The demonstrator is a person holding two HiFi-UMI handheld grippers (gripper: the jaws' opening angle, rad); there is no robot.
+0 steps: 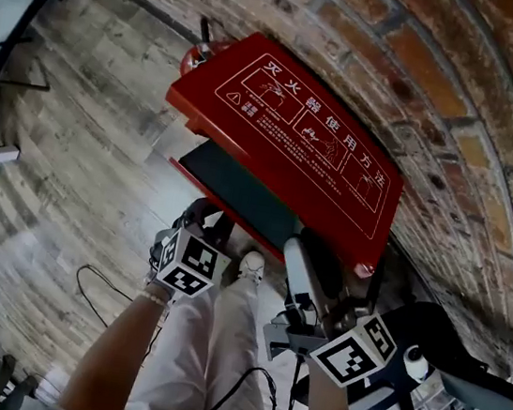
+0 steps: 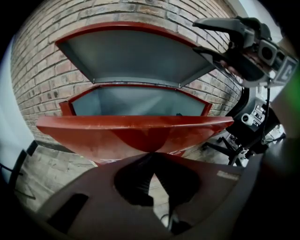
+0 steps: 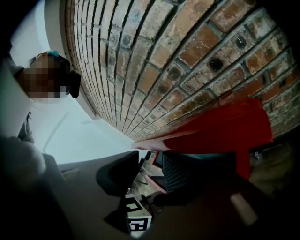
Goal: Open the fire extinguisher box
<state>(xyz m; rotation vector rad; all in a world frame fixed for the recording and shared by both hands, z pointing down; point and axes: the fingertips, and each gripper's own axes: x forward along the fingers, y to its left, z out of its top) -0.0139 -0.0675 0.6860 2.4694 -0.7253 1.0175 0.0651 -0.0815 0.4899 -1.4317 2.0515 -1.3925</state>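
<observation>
red fire extinguisher box [image 1: 232, 187], lid [image 1: 296, 124] raised, against a brick wall [image 1: 427, 72] at centre frame, left gripper [image 1: 202, 213] and right gripper [image 1: 297, 251] just below it.

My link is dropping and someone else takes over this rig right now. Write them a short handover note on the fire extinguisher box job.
Left gripper: shut, nothing between the jaws, tips low at the front of the box.
Right gripper: jaws apart at the right front corner of the lid, not pinching it. It seems to prop the edge from below.
Things: the red box stands against the brick wall, with the lid hinged at the back.
Done: lid raised part way, and the inside shows.
Left: probably push the lid further up until it stays open, then draw the right gripper clear.
</observation>
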